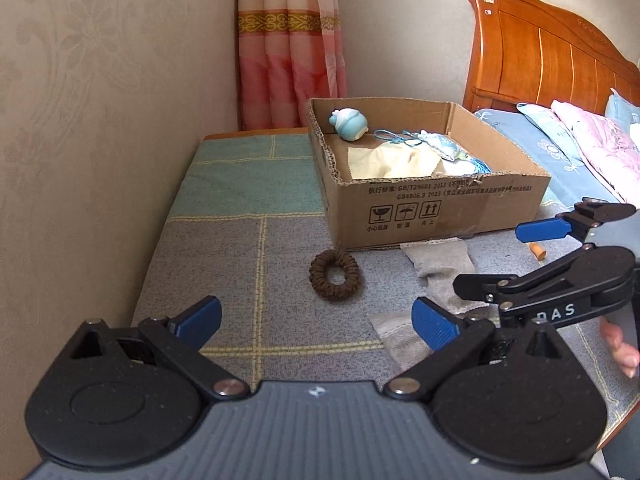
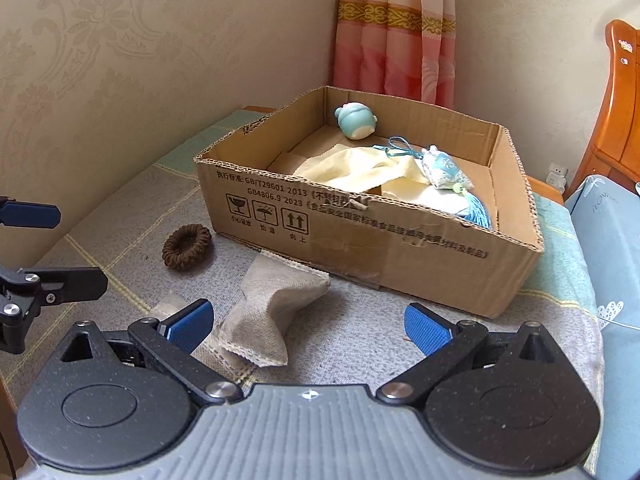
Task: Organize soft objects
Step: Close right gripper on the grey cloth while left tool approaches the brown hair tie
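A brown scrunchie [image 1: 335, 276] [image 2: 187, 247] lies on the checked cloth in front of the cardboard box [image 1: 436, 216] [image 2: 360, 248]. A grey sock [image 1: 438, 268] [image 2: 264, 312] lies crumpled beside it, touching the box's front. The box holds a pale blue soft toy [image 1: 349, 123] [image 2: 356, 121], a cream cloth [image 1: 394, 160] [image 2: 360, 172] and a blue tasselled sachet [image 1: 444, 146] [image 2: 444, 170]. My left gripper [image 1: 316, 322] is open and empty, just short of the scrunchie. My right gripper [image 2: 308, 326] is open and empty over the sock; it shows from the side in the left wrist view [image 1: 492, 258].
The checked cloth [image 1: 240, 248] [image 2: 400, 344] covers a narrow surface along the wallpapered wall. A pink curtain [image 1: 290, 48] hangs behind. A wooden bed headboard [image 1: 552, 52] with pillows and bedding [image 1: 576, 136] stands at the right. A small orange object [image 1: 537, 251] lies by the box.
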`<state>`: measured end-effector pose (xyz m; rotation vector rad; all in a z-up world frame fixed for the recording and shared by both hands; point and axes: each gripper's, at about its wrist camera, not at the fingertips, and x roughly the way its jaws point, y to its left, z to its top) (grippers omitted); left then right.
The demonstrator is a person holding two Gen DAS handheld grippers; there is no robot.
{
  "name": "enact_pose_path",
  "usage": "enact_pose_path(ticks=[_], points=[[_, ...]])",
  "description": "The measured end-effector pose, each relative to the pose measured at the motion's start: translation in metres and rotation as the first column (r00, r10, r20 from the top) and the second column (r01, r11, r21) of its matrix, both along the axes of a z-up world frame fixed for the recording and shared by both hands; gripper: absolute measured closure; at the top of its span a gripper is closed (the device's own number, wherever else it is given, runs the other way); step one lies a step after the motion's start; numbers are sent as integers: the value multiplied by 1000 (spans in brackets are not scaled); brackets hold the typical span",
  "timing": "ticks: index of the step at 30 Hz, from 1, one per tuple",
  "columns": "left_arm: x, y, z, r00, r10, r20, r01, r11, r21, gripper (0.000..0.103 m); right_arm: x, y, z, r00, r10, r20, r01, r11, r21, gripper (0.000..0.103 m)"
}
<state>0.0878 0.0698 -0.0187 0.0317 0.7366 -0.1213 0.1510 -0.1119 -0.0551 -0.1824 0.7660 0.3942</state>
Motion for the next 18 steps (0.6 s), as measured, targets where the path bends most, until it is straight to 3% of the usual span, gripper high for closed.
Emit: enact_pose_path(ticks=[6,18], points=[[2,8,-2,1000,21,-5,-21,1000,-5,2,20,24,-17,1000,-22,-14,21,999,-33,2],[3,10,-6,1000,23,-20,-24,1000,-13,2,22,39,-29,998,-35,-49,33,998,-52,47]])
